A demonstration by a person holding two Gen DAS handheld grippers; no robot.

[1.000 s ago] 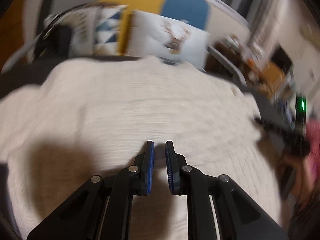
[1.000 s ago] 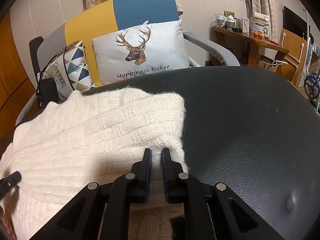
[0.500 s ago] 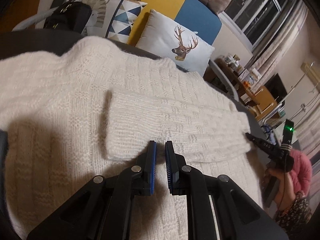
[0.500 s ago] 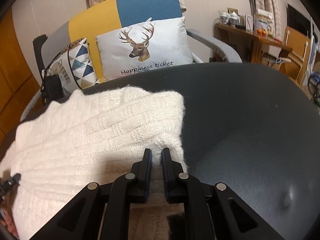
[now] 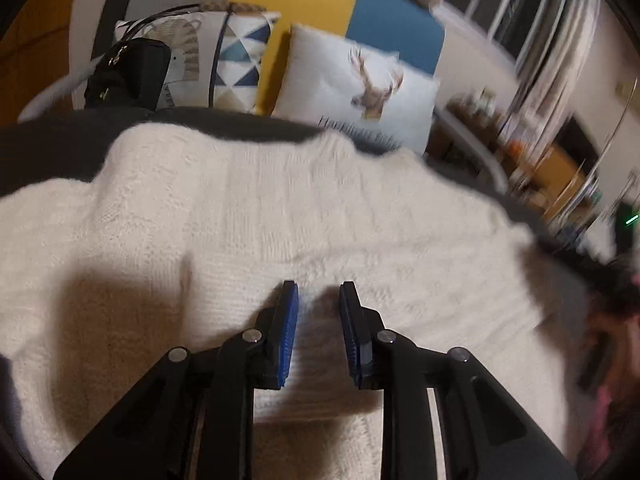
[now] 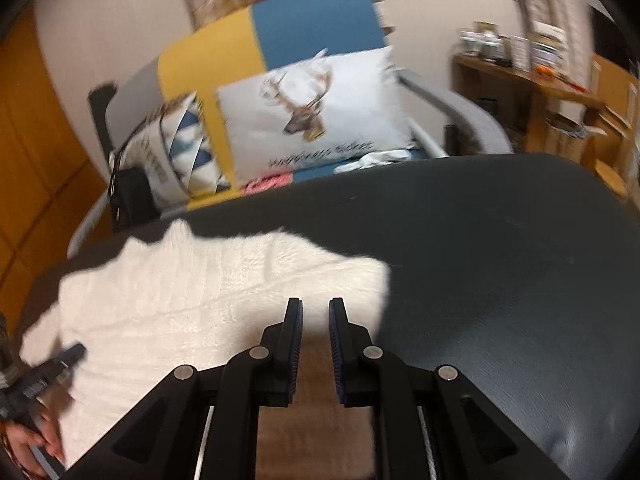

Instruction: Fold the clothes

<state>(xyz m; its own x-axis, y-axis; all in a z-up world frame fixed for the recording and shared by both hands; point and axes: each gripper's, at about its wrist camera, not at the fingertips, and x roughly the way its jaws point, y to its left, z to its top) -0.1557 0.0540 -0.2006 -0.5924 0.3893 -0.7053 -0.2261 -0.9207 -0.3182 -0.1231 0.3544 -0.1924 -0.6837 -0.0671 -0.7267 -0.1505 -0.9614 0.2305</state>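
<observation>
A cream knit sweater [image 5: 320,208] lies spread on a dark leather-like surface [image 6: 500,280], with a folded sleeve band across it just ahead of my left fingers. My left gripper [image 5: 319,304] hovers low over that band, its blue-padded jaws apart and only fabric showing below the gap. In the right wrist view the sweater [image 6: 200,300] ends at a rounded right edge. My right gripper [image 6: 315,316] is above that edge, jaws a little apart and holding nothing. The left gripper's tip [image 6: 66,356] shows at the lower left, held by a hand [image 6: 36,440].
Beyond the surface stands a yellow, blue and grey armchair [image 6: 312,28] with a deer cushion [image 6: 316,108], a triangle-pattern cushion [image 5: 240,64] and a black bag [image 5: 128,72]. A wooden desk [image 6: 532,80] with clutter stands at the right.
Both views are blurred by motion. The left jaws have spread wider over the sleeve band. The right gripper has risen off the sweater's edge, its jaws slightly wider.
</observation>
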